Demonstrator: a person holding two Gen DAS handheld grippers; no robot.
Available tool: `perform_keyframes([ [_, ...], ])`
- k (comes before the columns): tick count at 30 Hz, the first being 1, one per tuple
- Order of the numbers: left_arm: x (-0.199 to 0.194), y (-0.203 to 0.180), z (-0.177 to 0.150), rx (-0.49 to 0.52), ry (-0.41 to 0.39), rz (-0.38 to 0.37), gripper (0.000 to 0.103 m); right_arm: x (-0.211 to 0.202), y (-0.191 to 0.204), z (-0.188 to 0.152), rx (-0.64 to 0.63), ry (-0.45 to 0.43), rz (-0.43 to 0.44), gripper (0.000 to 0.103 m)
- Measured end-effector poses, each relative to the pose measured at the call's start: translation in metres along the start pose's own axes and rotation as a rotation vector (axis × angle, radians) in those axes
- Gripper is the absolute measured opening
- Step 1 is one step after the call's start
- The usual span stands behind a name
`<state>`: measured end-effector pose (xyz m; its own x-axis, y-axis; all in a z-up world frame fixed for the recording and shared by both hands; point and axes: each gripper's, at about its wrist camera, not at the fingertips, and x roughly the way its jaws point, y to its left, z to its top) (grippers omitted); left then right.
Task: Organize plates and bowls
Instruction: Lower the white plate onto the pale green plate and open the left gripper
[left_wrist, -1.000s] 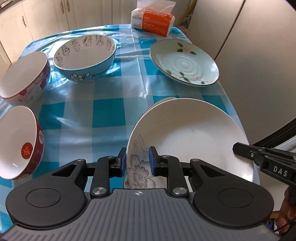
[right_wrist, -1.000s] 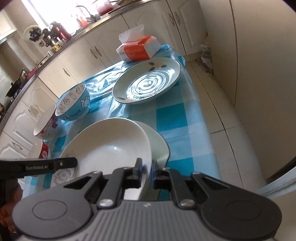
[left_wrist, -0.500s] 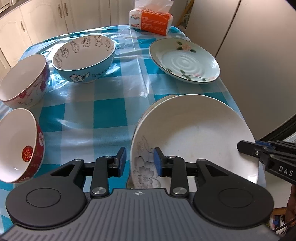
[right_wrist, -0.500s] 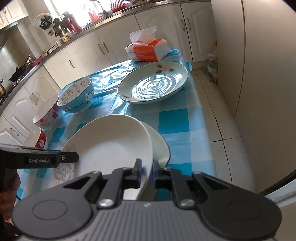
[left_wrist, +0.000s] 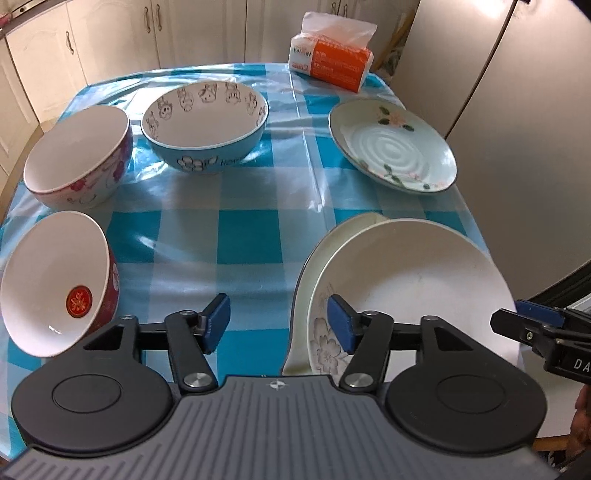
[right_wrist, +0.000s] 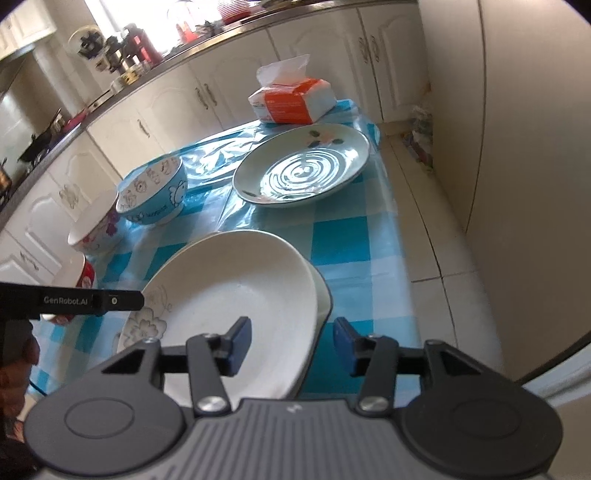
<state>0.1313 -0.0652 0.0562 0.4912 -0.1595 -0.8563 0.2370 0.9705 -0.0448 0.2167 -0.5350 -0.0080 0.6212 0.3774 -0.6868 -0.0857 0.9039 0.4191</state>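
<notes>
A white flowered plate (left_wrist: 413, 288) lies stacked on a second white plate (left_wrist: 351, 229) at the table's near right corner; the stack also shows in the right wrist view (right_wrist: 236, 295). My left gripper (left_wrist: 279, 325) is open, its jaws astride the stack's near left rim. My right gripper (right_wrist: 291, 343) is open, its jaws astride the stack's right rim. A pale green swirl plate (left_wrist: 391, 147) sits at the far right. A blue cartoon bowl (left_wrist: 205, 129), a pink-flowered bowl (left_wrist: 79, 155) and a red bowl (left_wrist: 55, 280) stand on the left.
The table has a blue-checked plastic cloth (left_wrist: 243, 229). An orange tissue pack (left_wrist: 332, 59) sits at the far edge. Cream cabinets (left_wrist: 110, 44) stand behind, and a tall cabinet (left_wrist: 517, 110) rises to the right of the table's edge.
Both grippers have opened and let go of the flowered plate, which now rests on the lower plate. Both have drawn back slightly.
</notes>
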Motion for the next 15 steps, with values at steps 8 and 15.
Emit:
perform_keyframes([
  [8, -0.005, -0.004, 0.009, -0.014, -0.019, -0.010, 0.092, -0.005, -0.018, 0.007, 0.098, -0.015, -0.045, 0.072],
  [15, -0.003, -0.009, 0.011, -0.006, -0.022, -0.019, 0.099, -0.010, -0.024, 0.020, 0.110, -0.056, -0.085, 0.078],
])
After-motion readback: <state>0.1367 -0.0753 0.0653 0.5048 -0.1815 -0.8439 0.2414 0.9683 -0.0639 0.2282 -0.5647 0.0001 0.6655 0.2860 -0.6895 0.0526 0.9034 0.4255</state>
